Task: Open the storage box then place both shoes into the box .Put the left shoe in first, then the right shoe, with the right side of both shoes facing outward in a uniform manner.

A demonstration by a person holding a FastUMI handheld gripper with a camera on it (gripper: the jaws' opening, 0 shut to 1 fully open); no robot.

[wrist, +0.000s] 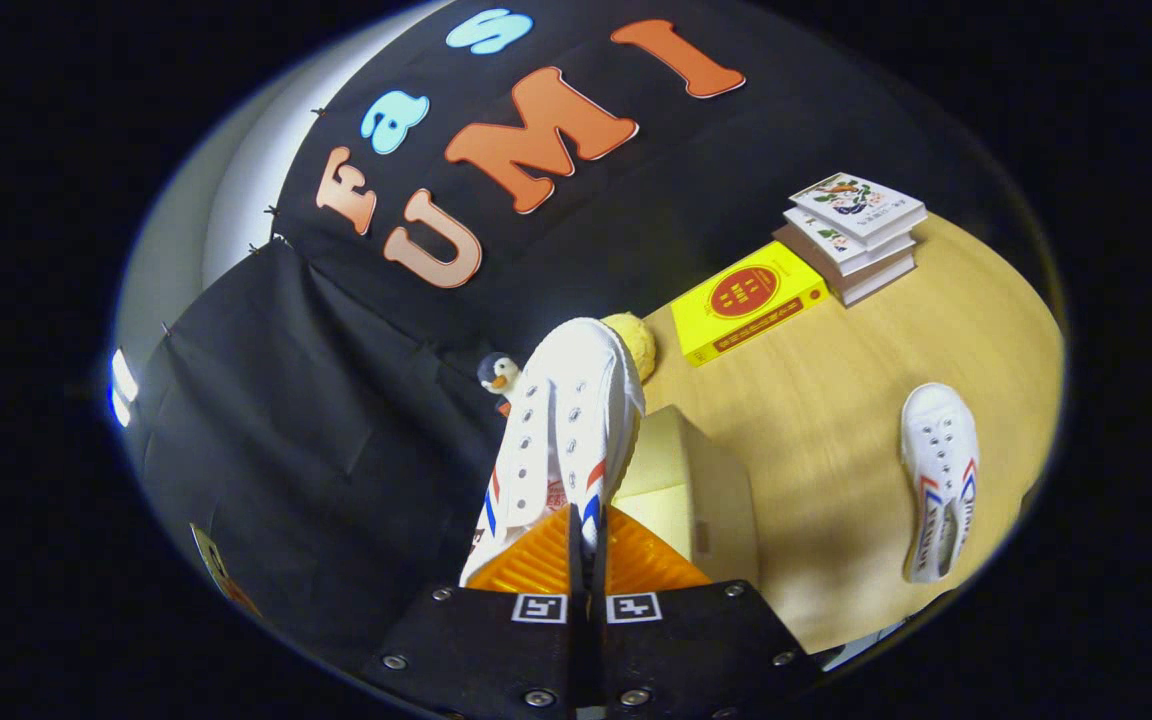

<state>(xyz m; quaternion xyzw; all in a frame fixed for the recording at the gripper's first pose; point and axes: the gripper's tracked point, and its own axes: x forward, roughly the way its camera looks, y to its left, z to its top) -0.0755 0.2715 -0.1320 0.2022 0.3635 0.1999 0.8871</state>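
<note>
- The hand-held gripper (584, 560) is clamping both fingers on the heel-side wall of one white shoe (566, 420), lifting it clear of the desk (836, 400) for transfer.
- The held shoe is pointing toward 12 o'clock from the fingers, toe away, giving control of its facing.
- The storage box (686, 480) is sitting just beyond the fingers at 1 o'clock; whether it is open cannot be told.
- The second shoe (939, 480) is lying on the desk at 3 o'clock, well apart, awaiting its turn.
</note>
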